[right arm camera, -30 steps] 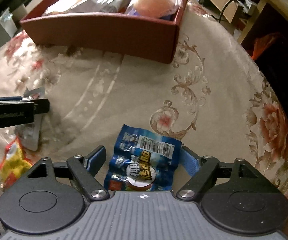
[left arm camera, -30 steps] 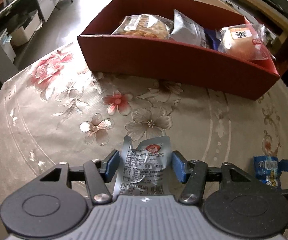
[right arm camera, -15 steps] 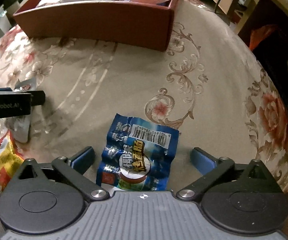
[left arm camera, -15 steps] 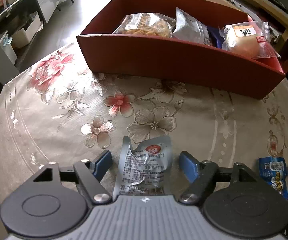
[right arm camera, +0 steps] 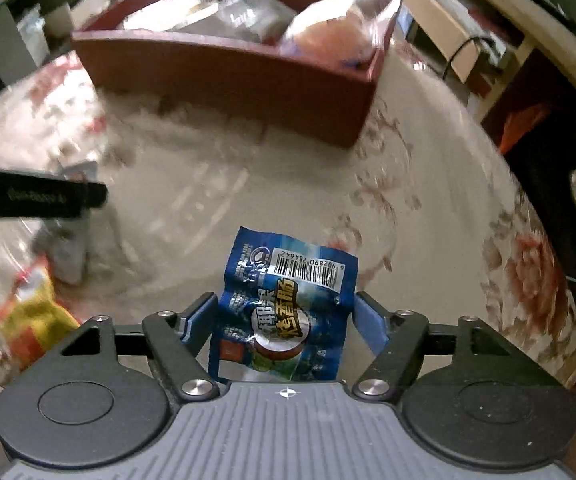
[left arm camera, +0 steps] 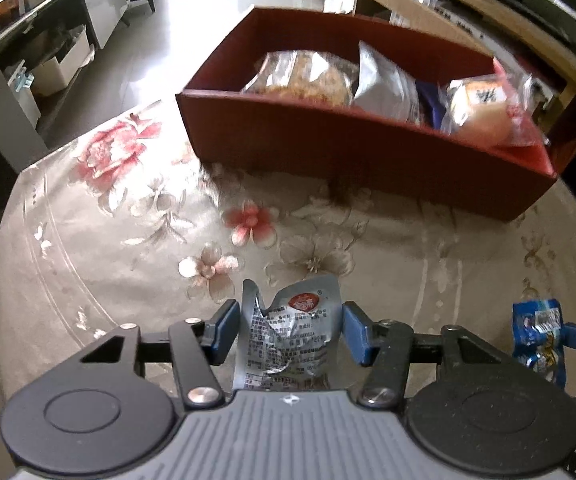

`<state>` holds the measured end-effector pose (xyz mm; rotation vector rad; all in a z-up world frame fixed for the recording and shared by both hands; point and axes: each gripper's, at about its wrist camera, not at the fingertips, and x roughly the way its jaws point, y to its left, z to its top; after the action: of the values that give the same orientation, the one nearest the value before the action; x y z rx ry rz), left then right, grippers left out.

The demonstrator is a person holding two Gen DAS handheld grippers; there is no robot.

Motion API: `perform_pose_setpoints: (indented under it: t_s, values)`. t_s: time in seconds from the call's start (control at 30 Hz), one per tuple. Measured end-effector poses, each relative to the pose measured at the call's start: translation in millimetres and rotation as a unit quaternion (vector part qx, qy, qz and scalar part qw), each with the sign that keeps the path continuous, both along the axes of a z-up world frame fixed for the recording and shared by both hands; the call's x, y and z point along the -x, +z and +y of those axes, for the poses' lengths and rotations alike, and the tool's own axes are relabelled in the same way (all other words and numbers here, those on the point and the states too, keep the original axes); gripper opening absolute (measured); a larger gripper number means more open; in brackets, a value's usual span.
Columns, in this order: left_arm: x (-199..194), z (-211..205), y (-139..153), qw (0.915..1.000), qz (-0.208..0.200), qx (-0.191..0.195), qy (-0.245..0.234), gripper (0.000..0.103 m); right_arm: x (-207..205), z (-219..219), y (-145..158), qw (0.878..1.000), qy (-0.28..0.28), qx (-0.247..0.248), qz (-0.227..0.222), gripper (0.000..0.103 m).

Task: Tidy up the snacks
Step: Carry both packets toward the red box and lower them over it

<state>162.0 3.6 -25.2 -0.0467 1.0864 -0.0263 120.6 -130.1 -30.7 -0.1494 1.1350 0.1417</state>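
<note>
Two packets sit right between the blue pads near the worktop's near edge. The left hand-held gripper [left arm camera: 288, 330] is closing on a silver snack packet [left arm camera: 288, 340], pads touching both its sides; the right hand-held gripper [right arm camera: 284, 320] is closing on a blue snack packet [right arm camera: 288, 308], pads at its edges. Each packet's long axis runs along the fingers, toward the red box [left arm camera: 368, 152] at the far edge, already holding several wrapped snacks.

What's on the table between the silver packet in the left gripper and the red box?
Nothing: only bare flowered tablecloth lies between the silver packet and the red box, seen in the left wrist view.
</note>
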Motion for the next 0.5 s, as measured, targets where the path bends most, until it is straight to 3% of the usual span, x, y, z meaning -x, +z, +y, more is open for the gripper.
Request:
perform_pose_setpoints:
  t_s: [0.5]
  values:
    - [7, -10, 29, 0.9983, -0.056, -0.012, -0.014, 0.058, -11, 5, 35, 0.997, 0.006, -0.02, -0.068, 0.078]
